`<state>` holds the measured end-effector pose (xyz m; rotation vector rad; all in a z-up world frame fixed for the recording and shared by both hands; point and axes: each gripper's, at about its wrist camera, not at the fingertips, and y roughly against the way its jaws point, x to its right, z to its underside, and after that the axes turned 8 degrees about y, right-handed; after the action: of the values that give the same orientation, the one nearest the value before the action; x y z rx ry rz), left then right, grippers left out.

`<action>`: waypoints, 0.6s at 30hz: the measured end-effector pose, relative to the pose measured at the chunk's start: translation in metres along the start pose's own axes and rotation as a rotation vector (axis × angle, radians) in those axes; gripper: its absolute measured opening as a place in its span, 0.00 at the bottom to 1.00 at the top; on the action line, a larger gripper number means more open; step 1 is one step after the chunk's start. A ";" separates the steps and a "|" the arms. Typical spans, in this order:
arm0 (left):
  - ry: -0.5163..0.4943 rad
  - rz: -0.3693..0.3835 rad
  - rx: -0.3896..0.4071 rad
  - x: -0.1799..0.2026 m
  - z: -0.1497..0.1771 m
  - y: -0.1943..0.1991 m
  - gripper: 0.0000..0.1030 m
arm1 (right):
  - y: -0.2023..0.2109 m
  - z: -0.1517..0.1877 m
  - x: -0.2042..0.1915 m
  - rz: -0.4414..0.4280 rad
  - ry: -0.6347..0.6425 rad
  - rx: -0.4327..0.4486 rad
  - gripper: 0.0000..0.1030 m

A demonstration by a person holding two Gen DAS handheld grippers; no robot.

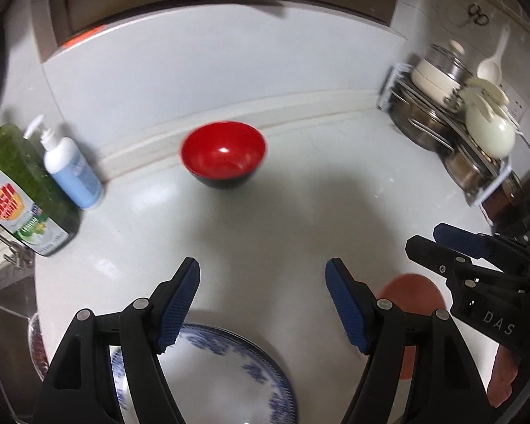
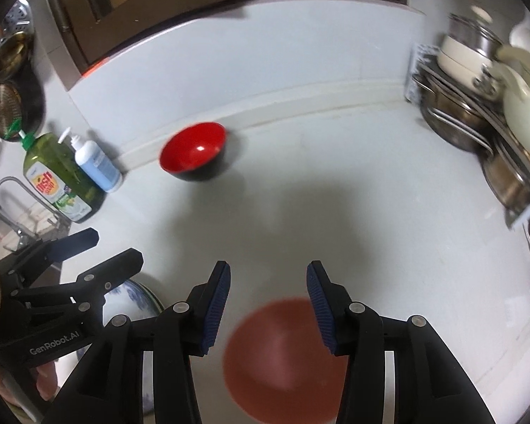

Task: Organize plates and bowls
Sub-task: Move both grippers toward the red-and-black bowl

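Left gripper [image 1: 262,282] jaws open, empty, above the blue-patterned plate [image 1: 229,360]. Right gripper [image 2: 268,284] jaws apart, empty, over the brown plate [image 2: 282,357]. Both plates lie on the counter [image 2: 388,219]. Red bowl [image 1: 223,153] farther back, near the wall.

both wrist views steeply down, sharing red bowl [image 1: 223,153]

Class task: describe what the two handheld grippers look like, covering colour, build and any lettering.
Both the left gripper and right gripper have black plastic linkage arms with silver rivets and ribbed blue pads. White lettering reads "GenRobot.AI" on the left, "DAS" on the right.
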<state>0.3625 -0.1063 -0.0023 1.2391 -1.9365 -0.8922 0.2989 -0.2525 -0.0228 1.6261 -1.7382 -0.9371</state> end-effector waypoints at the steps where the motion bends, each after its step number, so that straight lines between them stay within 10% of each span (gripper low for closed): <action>1: 0.001 -0.010 0.006 -0.004 -0.004 0.000 0.71 | -0.002 -0.006 -0.003 -0.007 0.002 0.004 0.45; 18: 0.016 -0.126 0.009 -0.073 -0.075 -0.040 0.71 | -0.061 -0.091 -0.036 -0.039 0.080 -0.006 0.45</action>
<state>0.4674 -0.0653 -0.0065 1.3817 -1.8686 -0.9339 0.4113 -0.2270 -0.0160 1.6763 -1.6546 -0.8823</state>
